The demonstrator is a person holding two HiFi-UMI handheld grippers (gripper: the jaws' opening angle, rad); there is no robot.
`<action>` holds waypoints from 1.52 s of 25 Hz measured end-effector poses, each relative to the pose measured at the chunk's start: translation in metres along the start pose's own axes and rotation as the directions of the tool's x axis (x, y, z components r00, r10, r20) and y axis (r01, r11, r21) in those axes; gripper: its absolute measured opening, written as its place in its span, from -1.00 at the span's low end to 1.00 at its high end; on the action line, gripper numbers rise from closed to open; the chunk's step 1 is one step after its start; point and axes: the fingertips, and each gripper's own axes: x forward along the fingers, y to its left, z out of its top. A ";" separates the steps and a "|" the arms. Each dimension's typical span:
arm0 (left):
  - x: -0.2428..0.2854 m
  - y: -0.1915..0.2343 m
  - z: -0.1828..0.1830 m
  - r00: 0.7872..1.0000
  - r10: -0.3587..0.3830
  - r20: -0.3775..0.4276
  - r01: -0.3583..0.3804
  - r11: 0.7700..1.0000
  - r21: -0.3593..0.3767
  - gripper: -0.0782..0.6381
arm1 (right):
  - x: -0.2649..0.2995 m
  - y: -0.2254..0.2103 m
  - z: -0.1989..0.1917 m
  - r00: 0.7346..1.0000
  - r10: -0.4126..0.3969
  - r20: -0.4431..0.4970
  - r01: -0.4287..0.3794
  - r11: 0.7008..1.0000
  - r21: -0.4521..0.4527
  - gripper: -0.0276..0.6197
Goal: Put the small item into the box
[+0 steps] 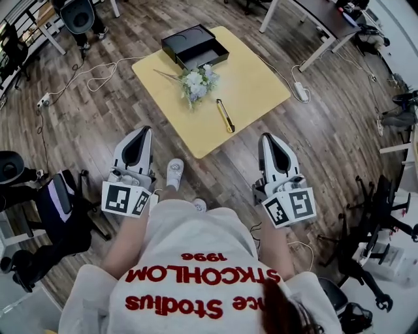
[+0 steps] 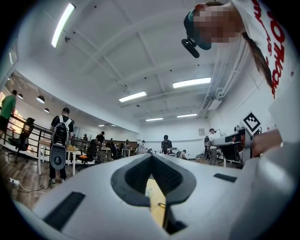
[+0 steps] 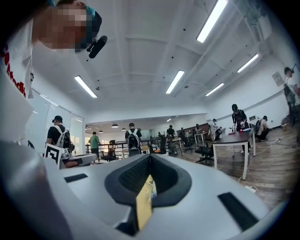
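A square yellow table (image 1: 255,78) stands on the wood floor ahead of me. At its far corner lies an open black box (image 1: 194,45). A bunch of white flowers (image 1: 198,83) lies at the middle, and a slim dark and gold item (image 1: 225,115) lies nearer me. My left gripper (image 1: 141,132) and right gripper (image 1: 268,138) are held low near my body, short of the table, both shut and empty. In the left gripper view the left gripper (image 2: 151,157) shows a sliver of the table (image 2: 151,192) through its pads. The right gripper (image 3: 150,157) shows the same yellow sliver (image 3: 144,204).
White cables and a power strip (image 1: 301,90) lie on the floor to the left and right of the table. Office chairs stand at my left (image 1: 39,196) and right (image 1: 379,222). A dark desk (image 1: 326,16) is at the far right. Several people stand in the room beyond.
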 end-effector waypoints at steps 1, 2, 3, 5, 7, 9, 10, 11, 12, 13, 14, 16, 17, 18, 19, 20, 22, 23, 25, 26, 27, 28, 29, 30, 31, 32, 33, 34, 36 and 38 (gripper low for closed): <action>0.007 0.002 -0.001 1.000 -0.008 0.001 0.008 1.000 -0.002 -0.76 | 0.003 -0.004 0.000 1.000 -0.011 0.000 0.011 1.000 0.001 -0.90; 0.014 0.005 -0.002 1.000 -0.018 0.003 0.018 1.000 -0.004 -0.76 | 0.006 -0.008 0.000 1.000 -0.023 0.001 0.023 1.000 0.004 -0.90; 0.021 0.008 -0.003 1.000 -0.028 0.004 0.028 1.000 -0.006 -0.76 | 0.010 -0.012 0.000 0.999 -0.034 0.002 0.034 0.999 0.007 -0.90; 0.036 0.017 -0.004 0.999 -0.047 0.007 0.047 0.999 -0.009 -0.77 | 0.022 -0.018 -0.001 0.998 -0.055 0.002 0.055 0.998 0.014 -0.90; 0.052 0.028 -0.005 0.997 -0.073 0.007 0.073 0.997 -0.011 -0.77 | 0.036 -0.021 -0.002 0.997 -0.077 0.000 0.077 0.997 0.022 -0.90; 0.069 0.041 -0.007 0.995 -0.101 0.001 0.101 0.995 -0.014 -0.77 | 0.053 -0.022 -0.003 0.995 -0.100 -0.004 0.100 0.995 0.026 -0.90; 0.076 0.048 -0.008 0.994 -0.111 -0.003 0.111 0.994 -0.016 -0.77 | 0.062 -0.023 -0.003 0.994 -0.108 -0.004 0.108 0.994 0.027 -0.90; 0.084 0.056 -0.009 0.993 -0.118 -0.005 0.118 0.993 -0.018 -0.77 | 0.072 -0.023 -0.003 0.994 -0.113 -0.004 0.113 0.993 0.029 -0.90; 0.091 0.064 -0.010 0.992 -0.125 -0.007 0.124 0.992 -0.021 -0.77 | 0.083 -0.023 -0.002 0.993 -0.117 -0.003 0.117 0.993 0.030 -0.90; 0.098 0.073 -0.011 0.991 -0.133 -0.009 0.133 0.991 -0.023 -0.76 | 0.093 -0.023 -0.002 0.992 -0.124 -0.003 0.124 0.992 0.030 -0.90; 0.105 0.080 -0.013 0.989 -0.146 -0.011 0.146 0.989 -0.025 -0.77 | 0.101 -0.023 -0.002 0.991 -0.135 -0.003 0.135 0.990 0.029 -0.90; 0.119 0.093 -0.016 0.984 -0.178 -0.018 0.177 0.984 -0.031 -0.76 | 0.113 -0.023 -0.003 0.986 -0.167 -0.003 0.167 0.985 0.030 -0.90; 0.126 0.099 -0.018 0.981 -0.191 -0.021 0.190 0.981 -0.033 -0.76 | 0.118 -0.024 -0.003 0.983 -0.183 -0.004 0.183 0.983 0.031 -0.90; 0.133 0.104 -0.020 0.979 -0.203 -0.022 0.202 0.979 -0.036 -0.77 | 0.123 -0.025 -0.004 0.980 -0.197 -0.005 0.197 0.980 0.032 -0.90; 0.140 0.109 -0.022 0.976 -0.214 -0.023 0.213 0.976 -0.039 -0.77 | 0.127 -0.026 -0.005 0.977 -0.211 -0.007 0.212 0.977 0.033 -0.90; 0.147 0.113 -0.024 0.973 -0.228 -0.023 0.227 0.973 -0.043 -0.77 | 0.130 -0.028 -0.006 0.974 -0.228 -0.009 0.228 0.973 0.034 -0.90; 0.160 0.119 -0.027 0.966 -0.257 -0.024 0.256 0.965 -0.050 -0.76 | 0.135 -0.031 -0.008 0.965 -0.263 -0.015 0.263 0.964 0.037 -0.90; 0.165 0.121 -0.028 0.962 -0.272 -0.024 0.270 0.961 -0.054 -0.76 | 0.137 -0.033 -0.010 0.960 -0.279 -0.019 0.280 0.959 0.038 -0.90; 0.175 0.124 -0.029 0.955 -0.296 -0.024 0.294 0.954 -0.062 -0.76 | 0.139 -0.035 -0.012 0.952 -0.306 -0.030 0.307 0.951 0.037 -0.90; 0.179 0.126 -0.030 0.952 -0.306 -0.024 0.304 0.951 -0.065 -0.77 | 0.140 -0.035 -0.014 0.948 -0.316 -0.036 0.317 0.948 0.037 -0.90; 0.183 0.128 -0.031 0.949 -0.313 -0.025 0.311 0.948 -0.067 -0.76 | 0.141 -0.035 -0.015 0.945 -0.324 -0.044 0.325 0.945 0.037 -0.90; 0.186 0.130 -0.032 0.948 -0.318 -0.027 0.315 0.946 -0.071 -0.76 | 0.142 -0.036 -0.017 0.943 -0.330 -0.052 0.332 0.942 0.038 -0.90; 0.188 0.132 -0.034 0.947 -0.320 -0.029 0.317 0.945 -0.076 -0.77 | 0.143 -0.035 -0.019 0.940 -0.335 -0.060 0.337 0.941 0.038 -0.90; 0.189 0.134 -0.036 0.947 -0.320 -0.032 0.316 0.945 -0.081 -0.77 | 0.144 -0.035 -0.020 0.939 -0.338 -0.067 0.341 0.939 0.038 -0.90; 0.189 0.135 -0.039 0.947 -0.318 -0.034 0.314 0.945 -0.087 -0.76 | 0.144 -0.036 -0.022 0.938 -0.340 -0.073 0.343 0.939 0.037 -0.90; 0.190 0.136 -0.041 0.948 -0.316 -0.037 0.312 0.946 -0.090 -0.77 | 0.145 -0.036 -0.023 0.937 -0.340 -0.076 0.344 0.938 0.036 -0.90; 0.190 0.136 -0.043 0.948 -0.314 -0.041 0.310 0.946 -0.093 -0.77 | 0.147 -0.038 -0.023 0.938 -0.339 -0.077 0.342 0.939 0.037 -0.90; 0.190 0.136 -0.044 0.949 -0.312 -0.045 0.307 0.947 -0.094 -0.77 | 0.148 -0.039 -0.023 0.939 -0.336 -0.077 0.340 0.940 0.038 -0.90; 0.191 0.135 -0.047 0.950 -0.308 -0.052 0.302 0.949 -0.093 -0.77 | 0.152 -0.043 -0.024 0.942 -0.326 -0.079 0.330 0.943 0.041 -0.90; 0.191 0.135 -0.048 0.954 -0.295 -0.059 0.289 0.953 -0.091 -0.77 | 0.157 -0.046 -0.026 0.947 -0.309 -0.082 0.314 0.949 0.045 -0.90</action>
